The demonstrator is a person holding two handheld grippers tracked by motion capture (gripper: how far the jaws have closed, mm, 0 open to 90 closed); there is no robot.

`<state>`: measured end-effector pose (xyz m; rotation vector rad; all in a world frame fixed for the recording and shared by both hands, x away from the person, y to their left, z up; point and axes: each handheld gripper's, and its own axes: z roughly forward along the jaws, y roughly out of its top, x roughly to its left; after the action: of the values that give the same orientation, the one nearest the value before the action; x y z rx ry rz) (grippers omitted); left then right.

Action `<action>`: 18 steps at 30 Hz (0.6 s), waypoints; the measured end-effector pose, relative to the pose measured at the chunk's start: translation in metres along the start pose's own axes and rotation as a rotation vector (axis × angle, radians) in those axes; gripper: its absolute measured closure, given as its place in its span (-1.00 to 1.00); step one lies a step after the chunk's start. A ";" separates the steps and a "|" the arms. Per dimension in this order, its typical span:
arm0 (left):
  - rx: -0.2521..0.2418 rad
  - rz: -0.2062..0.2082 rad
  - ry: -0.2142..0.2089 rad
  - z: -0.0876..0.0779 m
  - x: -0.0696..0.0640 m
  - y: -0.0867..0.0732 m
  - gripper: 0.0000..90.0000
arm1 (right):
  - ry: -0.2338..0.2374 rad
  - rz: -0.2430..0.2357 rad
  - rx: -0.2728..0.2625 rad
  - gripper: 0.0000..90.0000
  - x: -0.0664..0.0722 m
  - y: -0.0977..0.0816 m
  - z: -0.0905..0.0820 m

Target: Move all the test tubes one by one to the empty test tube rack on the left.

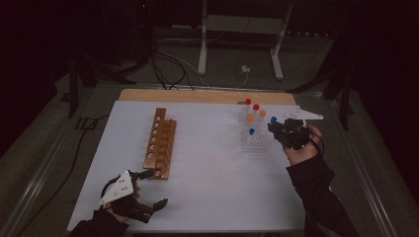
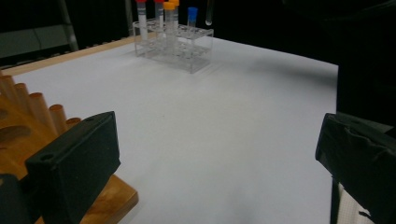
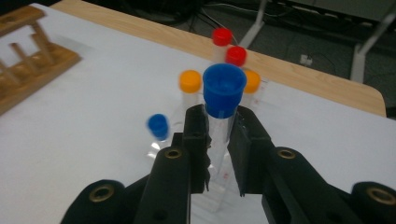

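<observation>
Lifting: I've got the blue-capped tube (image 3: 223, 100) pinched in the right gripper (image 3: 219, 140), so the step in hand looks like pulling it up out of the clear rack (image 1: 256, 140).
Right gripper: jaws narrow, clamped on the tube's clear body just under the cap. The tube stands roughly upright between them.
Tube position: in the left gripper view its rounded bottom (image 2: 208, 16) hangs in the air just above the rack's near corner, so I'd say it's clear of its hole, not touching anything.
Left gripper: jaws wide apart, nothing between them (image 1: 148, 190). It sits low at the near-left of the table (image 1: 207, 197), right by the near end of the wooden rack (image 1: 160, 143).
Rack contents: two red caps (image 3: 222, 36), two orange ones (image 3: 190, 80) and one more blue cap (image 3: 158, 125) sit in the clear rack behind and beside the held tube.
Wooden rack: long block with a row of round holes, all looking empty from above, well apart from the clear rack.
Next move, my guess: carry the tube across the table to the wooden rack, keeping it upright so the bottom doesn't clip the other caps on the way.
What it calls for: lining the tube's bottom over one hole before lowering. Those holes look snug, so a tilted tube would probably catch on the rim.
Watch out: grip is on smooth clear plastic, could slip.
</observation>
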<state>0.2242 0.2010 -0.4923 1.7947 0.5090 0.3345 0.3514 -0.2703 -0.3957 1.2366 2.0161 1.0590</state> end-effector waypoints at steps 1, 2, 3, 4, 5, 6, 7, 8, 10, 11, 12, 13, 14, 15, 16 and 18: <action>0.002 -0.005 -0.002 0.001 0.000 0.001 -0.99 | 0.000 0.000 0.000 0.72 0.000 0.000 0.000; 0.008 -0.009 -0.003 0.001 -0.001 0.002 -0.99 | 0.008 -0.008 0.000 0.72 0.002 0.001 -0.003; 0.008 -0.018 -0.016 0.002 -0.002 0.005 -0.99 | 0.034 -0.020 0.003 0.72 0.009 0.000 -0.007; 0.008 -0.018 -0.016 0.002 -0.002 0.005 -0.99 | 0.045 -0.027 0.007 0.72 0.013 -0.001 -0.009; 0.006 -0.022 -0.022 0.003 -0.002 0.008 -0.99 | 0.055 -0.037 0.012 0.72 0.017 -0.002 -0.010; -0.003 -0.024 -0.032 0.004 -0.002 0.013 -0.99 | 0.068 -0.044 0.014 0.72 0.021 -0.004 -0.010; -0.003 -0.024 -0.032 0.004 -0.002 0.013 -0.99 | 0.080 -0.052 0.016 0.72 0.025 -0.005 -0.011; 0.007 -0.024 -0.030 0.006 -0.003 0.021 -0.99 | 0.092 -0.061 0.016 0.72 0.030 -0.006 -0.011; 0.013 -0.024 -0.037 0.007 -0.004 0.025 -0.99 | 0.105 -0.066 0.015 0.72 0.034 -0.007 -0.011; 0.014 -0.024 -0.044 0.009 -0.004 0.030 -0.99 | 0.118 -0.070 0.015 0.72 0.039 -0.008 -0.011; 0.019 -0.022 -0.043 0.010 -0.004 0.034 -0.99 | 0.129 -0.079 0.018 0.72 0.043 -0.009 -0.011; 0.015 -0.023 -0.043 0.012 -0.004 0.039 -0.99 | 0.162 -0.098 0.020 0.72 0.052 -0.011 -0.010; 0.008 -0.029 -0.045 0.014 -0.003 0.043 -0.99 | 0.176 -0.110 0.021 0.72 0.057 -0.012 -0.009; 0.001 -0.036 -0.055 0.015 -0.002 0.048 -0.99 | 0.191 -0.121 0.023 0.72 0.062 -0.014 -0.009; -0.008 -0.052 -0.044 0.019 0.000 0.057 -0.99 | 0.208 -0.131 0.023 0.72 0.068 -0.015 -0.008; -0.010 -0.053 -0.051 0.020 0.002 0.061 -0.99 | 0.241 -0.150 0.025 0.72 0.077 -0.018 -0.006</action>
<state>0.2456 0.1711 -0.4396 1.7723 0.5169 0.2538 0.3045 -0.2078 -0.4112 0.9895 2.2695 1.1584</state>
